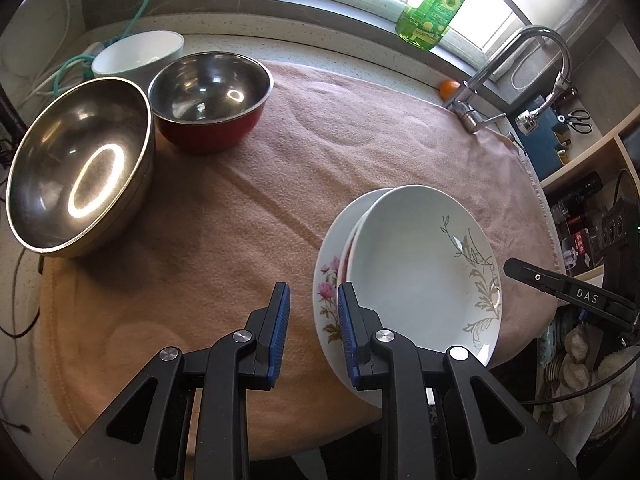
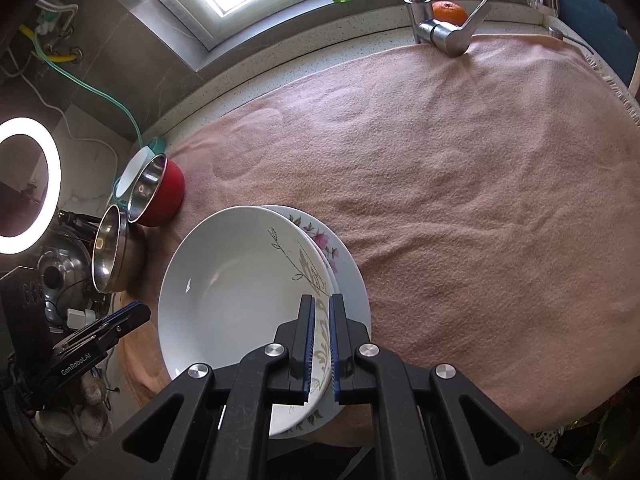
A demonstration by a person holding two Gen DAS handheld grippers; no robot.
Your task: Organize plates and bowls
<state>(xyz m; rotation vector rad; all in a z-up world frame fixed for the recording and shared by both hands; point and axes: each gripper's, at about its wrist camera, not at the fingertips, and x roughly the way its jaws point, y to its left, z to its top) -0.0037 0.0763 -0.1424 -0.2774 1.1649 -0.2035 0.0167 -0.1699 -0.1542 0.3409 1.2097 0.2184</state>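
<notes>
Clamping the top of two stacked plates (image 2: 240,280), right fingers (image 2: 320,344); left fingers (image 1: 314,336) empty; three bowls (image 1: 208,96).

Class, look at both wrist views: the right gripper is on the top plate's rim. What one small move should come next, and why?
Probably open the right gripper and draw it back. Its pads are shut on the rim of the top plate, which looks already nested on the floral plate on the towel. The left gripper is open and empty, beside the stack.
</notes>
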